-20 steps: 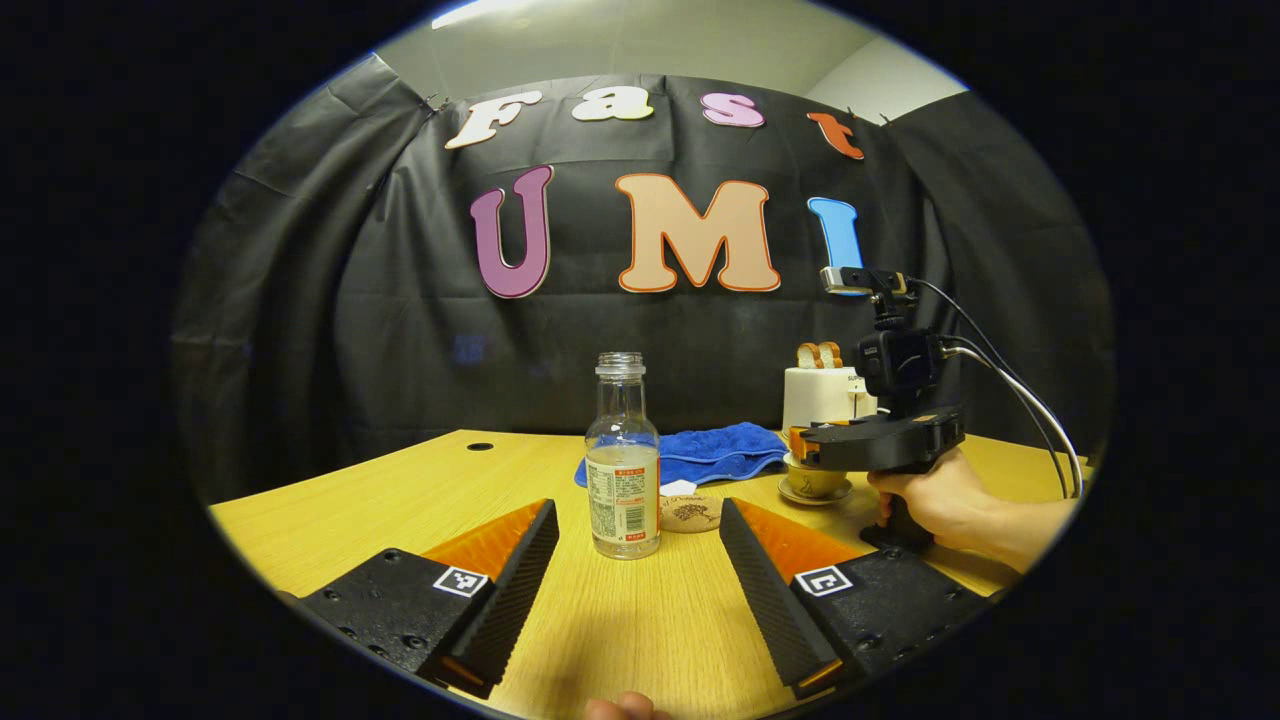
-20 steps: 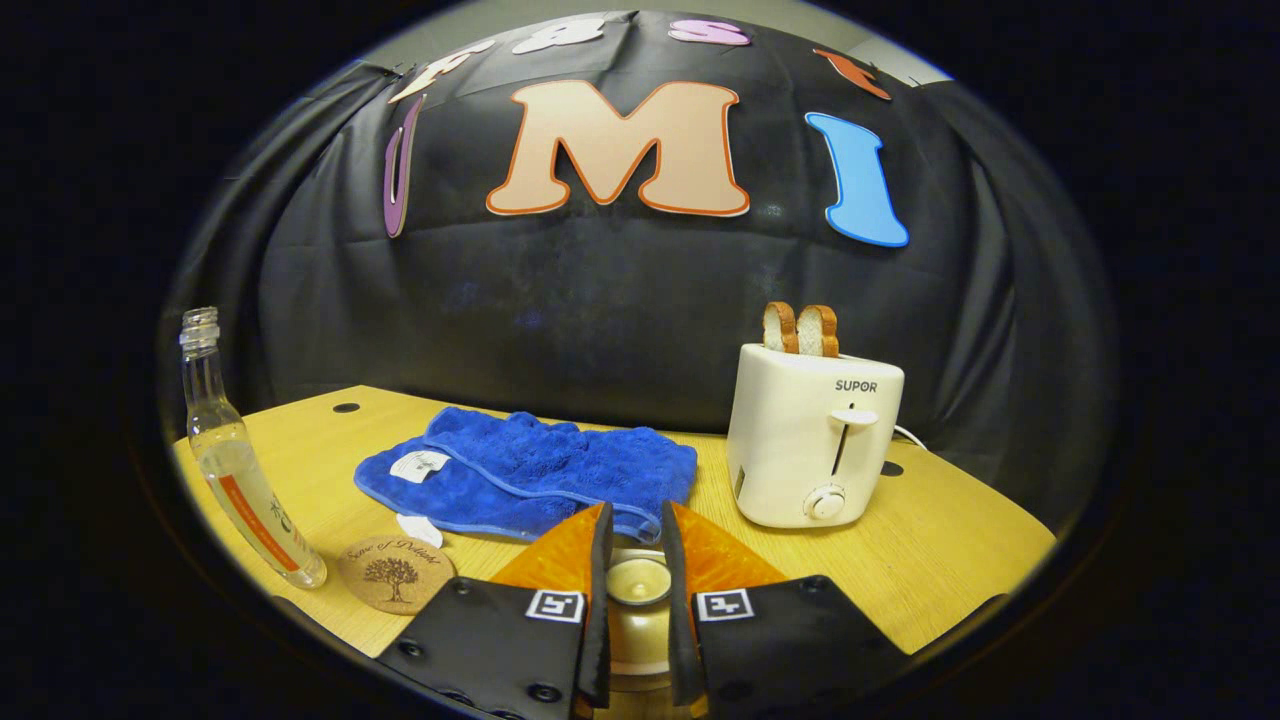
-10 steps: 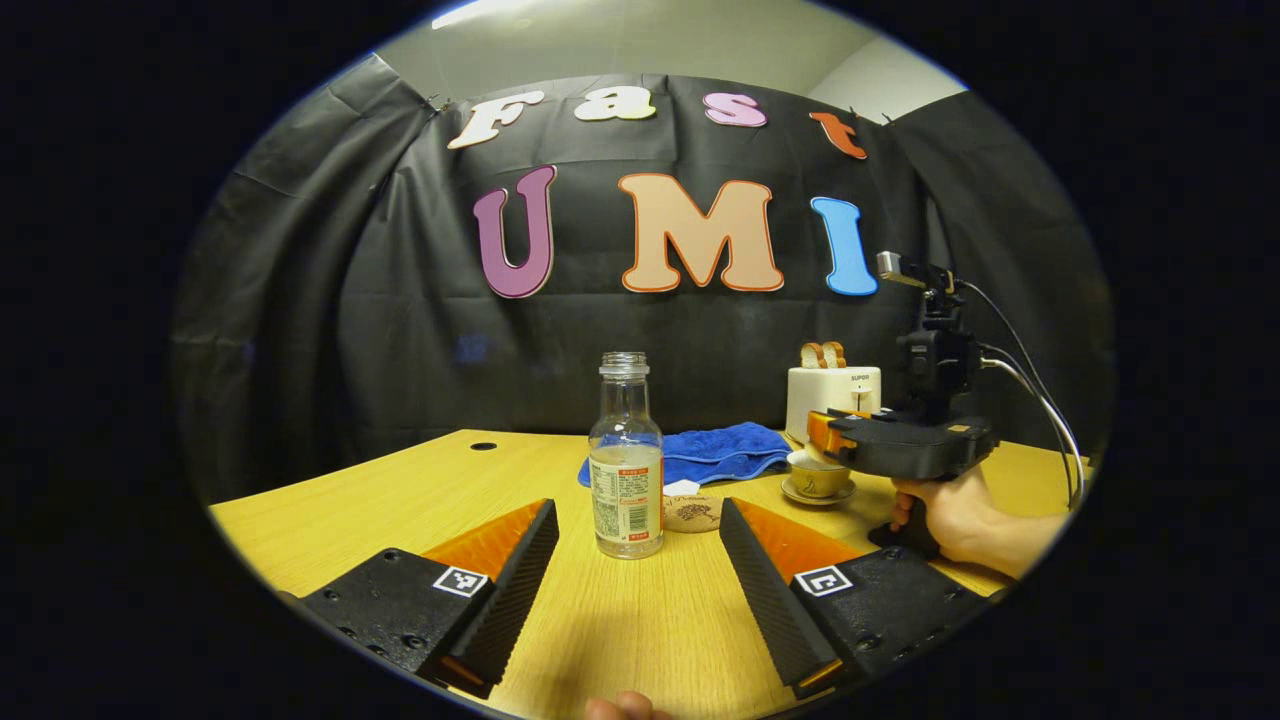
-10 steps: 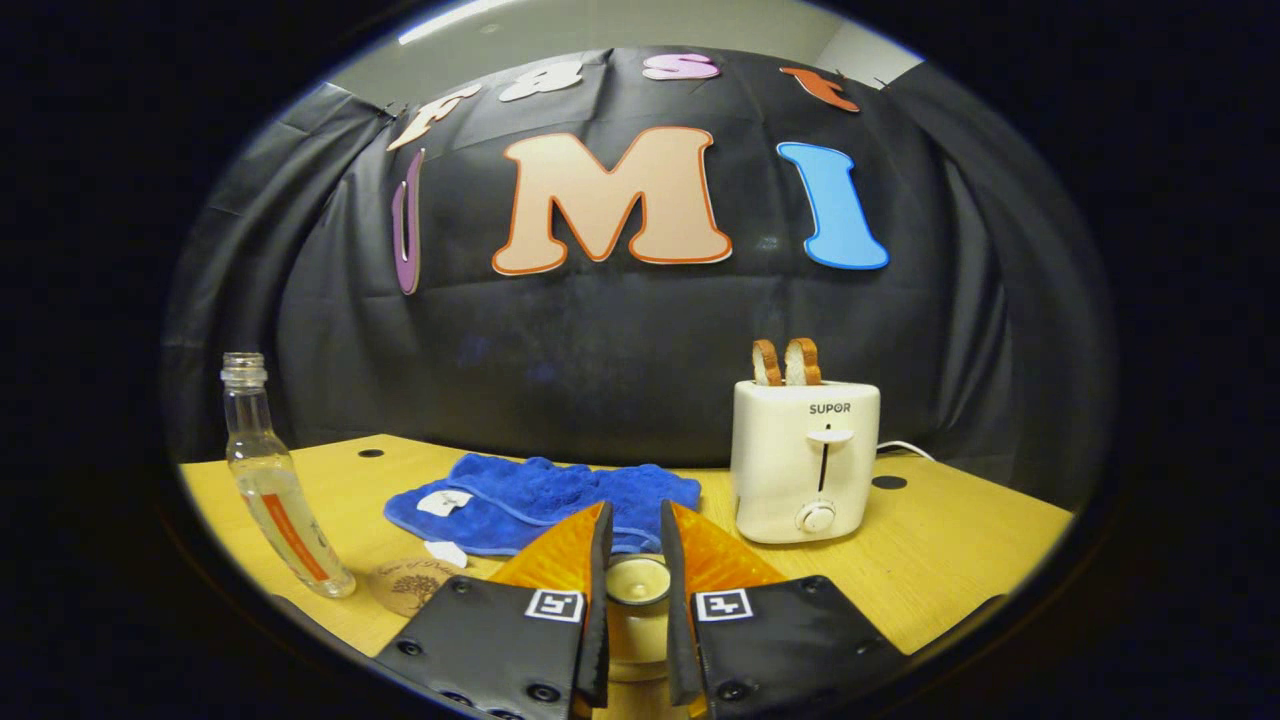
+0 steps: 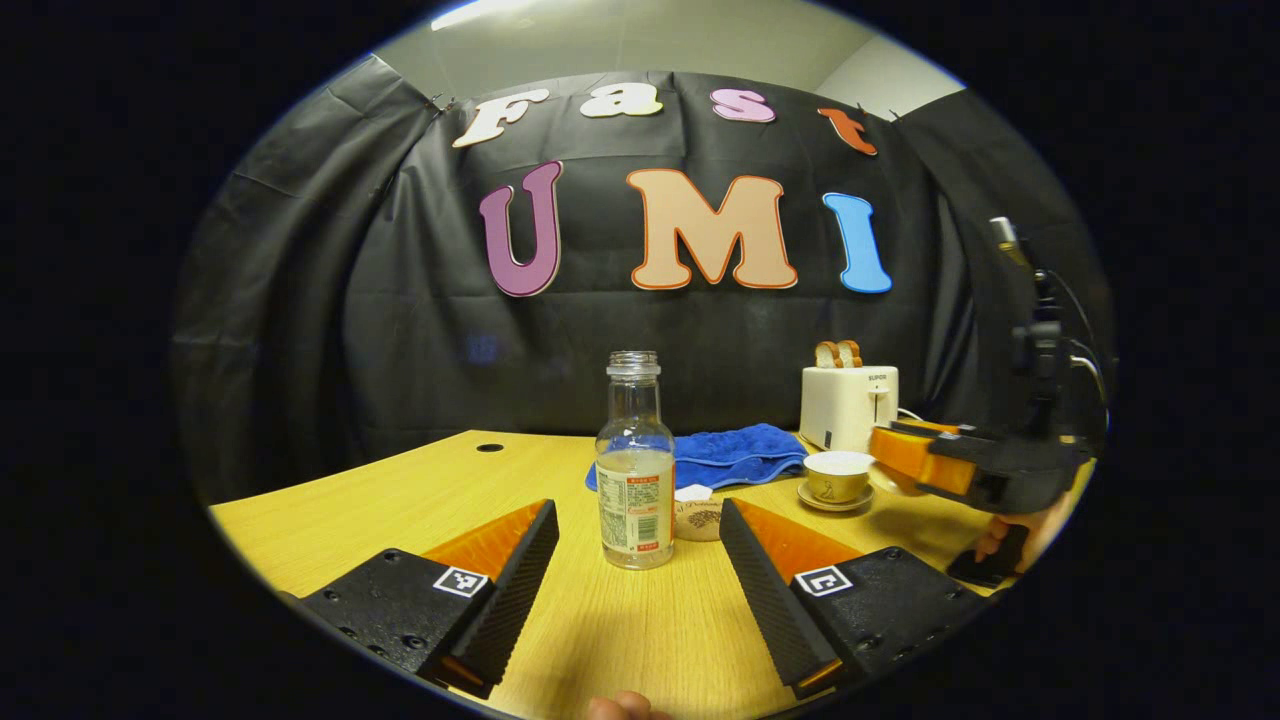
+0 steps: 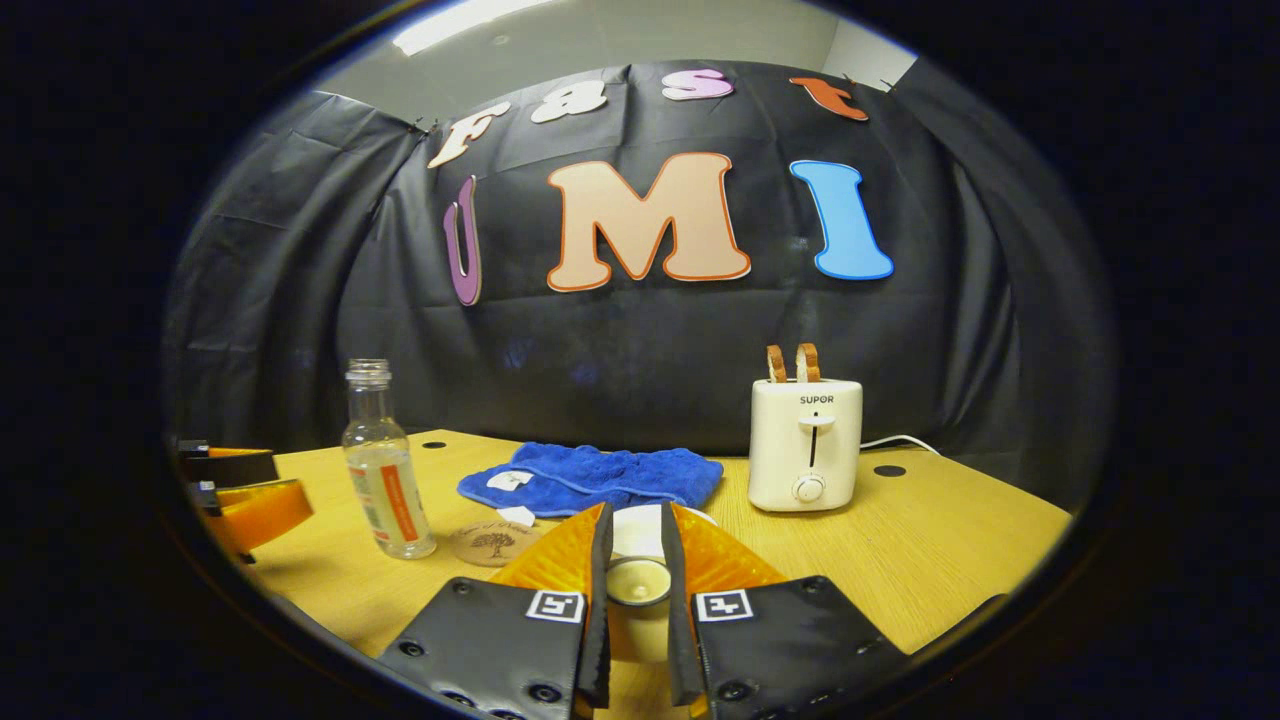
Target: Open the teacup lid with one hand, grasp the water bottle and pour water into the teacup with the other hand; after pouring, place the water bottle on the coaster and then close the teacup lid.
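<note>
In the left gripper view, the left gripper [image 5: 637,575] is seen low over the table [image 5: 380,500], its fingers spread wide with nothing between them. Just ahead of the gap the bottle [image 5: 635,462] stands upright, long axis vertical, its uncapped mouth pointing up; clear liquid fills roughly its lower half. Just right of the bottle and behind it, the coaster [image 5: 698,519] lies flat. Farther back a blue towel [image 5: 735,452] is spread. To its right the teacup [image 5: 838,476] sits on its saucer [image 5: 836,499], uncovered, its opening facing up. Behind the cup a toaster [image 5: 848,406] stands with two slices of bread in its slots. At the far right the right gripper [image 5: 905,458] is held above the table, clear of the cup, by a hand [image 5: 1020,535].

In the right gripper view, the right gripper's [image 6: 636,580] fingers are clenched on the lid [image 6: 637,580] by its knob, and the lid is held clear of the table.
</note>
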Tool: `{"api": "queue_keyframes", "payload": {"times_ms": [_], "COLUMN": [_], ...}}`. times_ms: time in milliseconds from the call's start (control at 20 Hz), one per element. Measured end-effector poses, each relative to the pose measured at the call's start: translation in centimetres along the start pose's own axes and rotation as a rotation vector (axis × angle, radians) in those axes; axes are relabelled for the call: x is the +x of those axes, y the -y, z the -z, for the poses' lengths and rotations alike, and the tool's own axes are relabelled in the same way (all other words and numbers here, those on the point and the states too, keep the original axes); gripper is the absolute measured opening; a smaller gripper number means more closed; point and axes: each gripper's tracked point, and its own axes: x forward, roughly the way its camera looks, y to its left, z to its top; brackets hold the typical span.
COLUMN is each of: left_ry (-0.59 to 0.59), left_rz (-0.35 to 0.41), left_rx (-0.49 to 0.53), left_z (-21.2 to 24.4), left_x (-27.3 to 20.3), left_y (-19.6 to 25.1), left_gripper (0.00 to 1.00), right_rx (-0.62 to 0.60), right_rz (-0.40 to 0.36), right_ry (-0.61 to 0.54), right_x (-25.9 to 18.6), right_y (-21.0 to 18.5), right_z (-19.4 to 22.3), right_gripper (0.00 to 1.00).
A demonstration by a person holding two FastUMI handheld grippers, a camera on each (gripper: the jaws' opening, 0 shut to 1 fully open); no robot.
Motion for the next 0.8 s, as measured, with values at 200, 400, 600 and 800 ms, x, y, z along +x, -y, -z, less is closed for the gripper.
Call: {"api": "queue_keyframes", "payload": {"times_ms": [200,400,600,800], "left_ry": [0.0,0.001,-0.001,0.0], "left_rz": [-0.001,0.009,0.015,0.003], "left_rx": [0.001,0.004,0.004,0.005], "left_z": [0.1,0.1,0.1,0.2], "left_x": [2.7,5.5,7.9,10.0], "left_y": [-0.3,-0.4,-0.2,-0.4], "left_gripper": [0.95,0.95,0.94,0.94], "right_rx": [0.0,0.0,0.0,0.0], "right_rz": [0.012,0.011,0.012,0.012], "right_ry": [0.005,0.005,0.005,0.005], "right_x": [-3.6,-5.2,-5.3,-5.2], "right_y": [0.5,0.7,0.5,0.5], "right_z": [-0.2,-0.2,-0.2,-0.2], "right_gripper": [0.27,0.27,0.26,0.26]}}
